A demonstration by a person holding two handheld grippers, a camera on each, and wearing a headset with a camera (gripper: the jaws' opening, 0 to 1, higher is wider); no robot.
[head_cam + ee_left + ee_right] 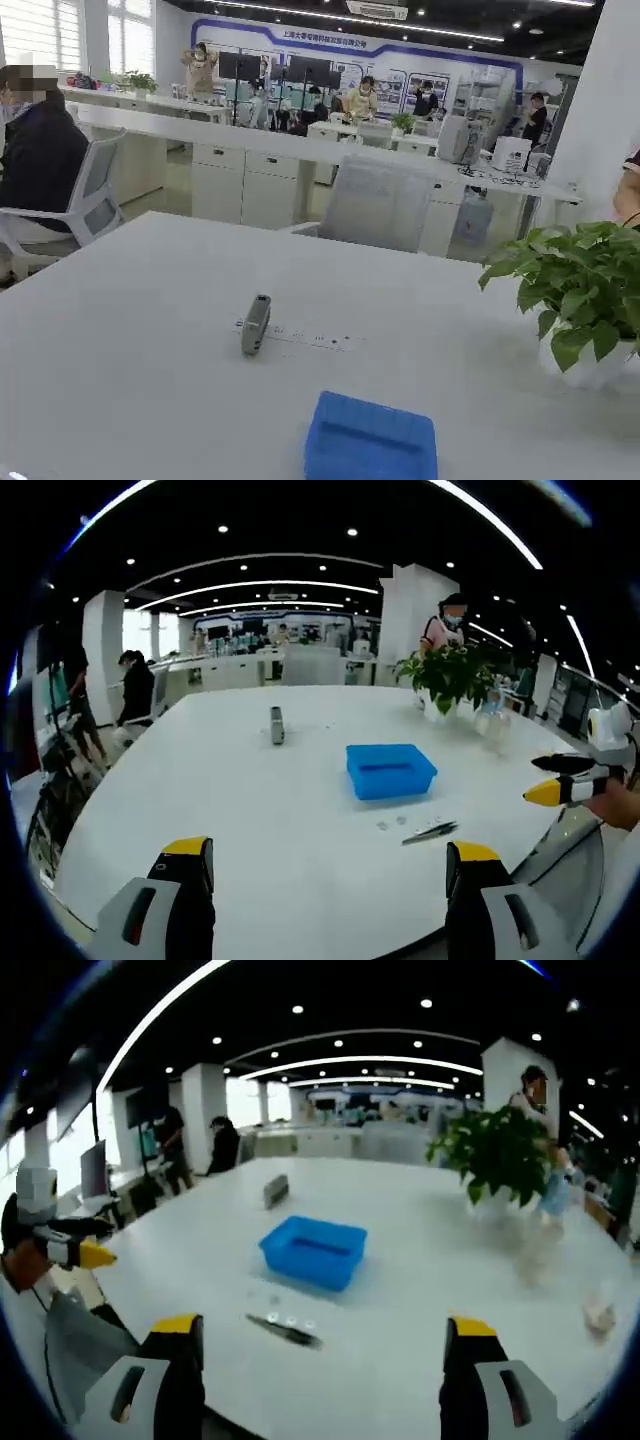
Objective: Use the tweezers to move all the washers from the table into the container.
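A blue container [371, 439] [390, 769] [313, 1249] sits on the white table [130, 350]. Dark tweezers [430, 831] [284, 1331] lie on the table just in front of it. A few small washers [400, 822] [289, 1320] rest between the tweezers and the container. My left gripper [330, 880] is open above the table's near edge, well short of the tweezers. My right gripper [318, 1360] is open too, with nothing between its jaws. The right gripper [565, 778] appears at the right in the left gripper view, and the left gripper [70, 1245] at the left in the right gripper view.
A small grey device [255, 324] [276, 724] [275, 1191] lies farther out on the table. A potted plant [585, 290] [447, 677] [500, 1155] stands at the right. Office chairs, desks and several people are beyond the table.
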